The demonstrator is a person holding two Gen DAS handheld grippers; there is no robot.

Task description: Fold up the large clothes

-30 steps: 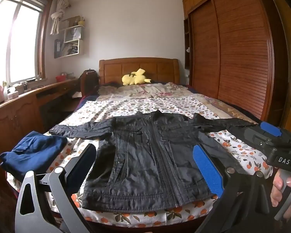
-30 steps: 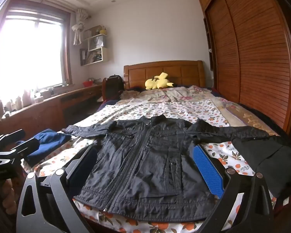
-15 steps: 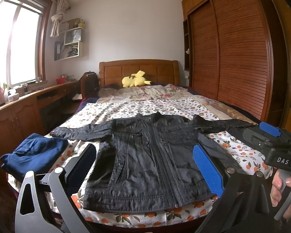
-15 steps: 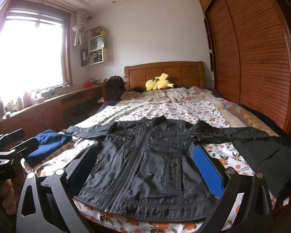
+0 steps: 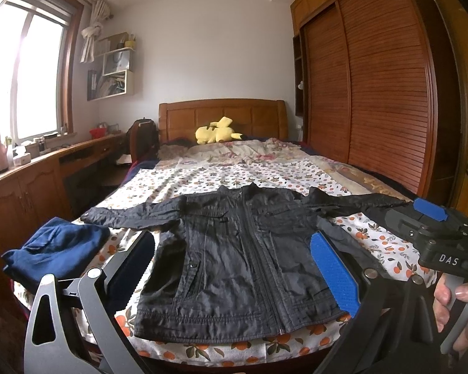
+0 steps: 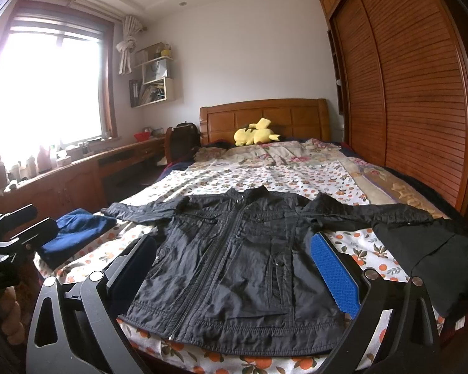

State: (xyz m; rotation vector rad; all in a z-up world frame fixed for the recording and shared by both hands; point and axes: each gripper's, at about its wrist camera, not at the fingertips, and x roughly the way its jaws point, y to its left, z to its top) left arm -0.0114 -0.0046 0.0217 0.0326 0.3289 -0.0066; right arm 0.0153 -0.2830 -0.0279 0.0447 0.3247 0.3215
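Observation:
A black jacket [image 5: 234,258] [image 6: 234,265] lies flat and face up at the foot of the bed, zipped, with both sleeves spread sideways. My left gripper [image 5: 234,268] hovers open just short of its hem, holding nothing. My right gripper [image 6: 231,265] is likewise open and empty in front of the hem. In the left wrist view the right gripper's body [image 5: 433,233] shows at the right edge, held by a hand [image 5: 461,305]. The left gripper's fingers [image 6: 15,224] appear at the left edge of the right wrist view.
A folded navy garment [image 5: 56,246] [image 6: 75,230] sits on the bed's left corner. A black garment [image 6: 436,258] drapes over the right corner. A yellow plush [image 5: 216,131] lies by the headboard. A wooden wardrobe [image 5: 374,93] lines the right side, a desk [image 5: 46,180] the left.
Both views have shifted slightly, the jacket sitting a little lower and nearer in frame. Both grippers stay open and the jacket has not moved.

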